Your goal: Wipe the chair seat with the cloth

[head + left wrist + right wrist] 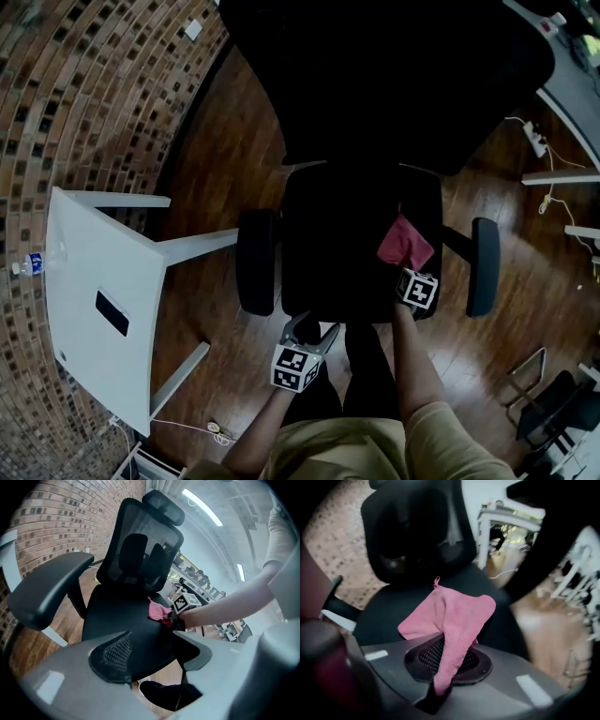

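Note:
A black office chair stands below me, its seat [342, 248] between two armrests. A pink cloth [405, 242] lies on the seat's right side, and my right gripper [407, 273] is shut on its near end. In the right gripper view the cloth [452, 616] spreads over the seat [393, 609] and narrows into the pinched jaws of the right gripper [439, 686]. My left gripper [315, 330] hovers off the seat's front edge, open and holding nothing. In the left gripper view the left gripper [154, 660] looks across the seat [122, 616] at the cloth [158, 611].
A white table [94, 281] stands left of the chair, with a dark flat object [111, 312] on it. A brick wall [84, 103] curves behind it. The armrests [256, 261] [484, 265] flank the seat. A power strip and cables [536, 141] lie at right on the wooden floor.

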Demonstrator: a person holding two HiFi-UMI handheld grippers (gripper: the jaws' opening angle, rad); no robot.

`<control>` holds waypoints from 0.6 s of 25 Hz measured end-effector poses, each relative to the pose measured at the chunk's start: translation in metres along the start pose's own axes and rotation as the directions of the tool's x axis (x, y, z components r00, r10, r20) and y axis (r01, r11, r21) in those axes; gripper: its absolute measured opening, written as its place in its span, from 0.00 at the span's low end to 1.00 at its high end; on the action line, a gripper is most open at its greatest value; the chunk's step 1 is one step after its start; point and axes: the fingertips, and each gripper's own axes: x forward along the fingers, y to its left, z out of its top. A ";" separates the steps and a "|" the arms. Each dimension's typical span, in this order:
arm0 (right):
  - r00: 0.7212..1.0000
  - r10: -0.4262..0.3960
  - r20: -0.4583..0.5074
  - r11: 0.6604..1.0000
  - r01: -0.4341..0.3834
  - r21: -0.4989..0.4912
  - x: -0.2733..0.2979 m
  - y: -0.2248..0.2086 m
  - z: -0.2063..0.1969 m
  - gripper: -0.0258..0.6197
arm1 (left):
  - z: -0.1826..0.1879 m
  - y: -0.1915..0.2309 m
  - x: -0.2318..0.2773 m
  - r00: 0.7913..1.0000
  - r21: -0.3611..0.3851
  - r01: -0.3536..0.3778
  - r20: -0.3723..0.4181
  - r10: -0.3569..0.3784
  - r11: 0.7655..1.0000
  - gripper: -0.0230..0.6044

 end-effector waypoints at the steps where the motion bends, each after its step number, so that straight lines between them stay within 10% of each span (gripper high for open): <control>1: 0.997 -0.072 0.026 0.997 0.072 -0.004 -0.011 -0.033 0.007 0.06 | 0.000 -0.003 0.003 1.000 0.000 0.008 0.000 -0.008 1.000 0.45; 6: 0.991 -0.123 0.047 0.991 0.125 -0.043 -0.021 -0.056 0.018 0.06 | -0.001 -0.008 0.006 1.000 0.002 0.017 0.004 -0.017 1.000 0.45; 9: 0.975 0.220 0.030 0.975 -0.220 -0.021 -0.015 0.047 0.023 0.06 | -0.006 0.001 -0.001 1.000 -0.018 -0.006 0.006 0.006 1.000 0.44; 12: 0.812 0.577 -0.089 0.789 -0.582 -0.195 -0.024 0.202 0.008 0.06 | -0.015 0.017 -0.010 0.999 -0.040 -0.041 0.004 0.041 0.998 0.44; 15: 0.622 0.720 -0.308 0.562 -0.783 -0.269 -0.037 0.324 -0.044 0.06 | -0.021 0.028 -0.020 0.997 -0.055 -0.071 0.002 0.071 0.996 0.44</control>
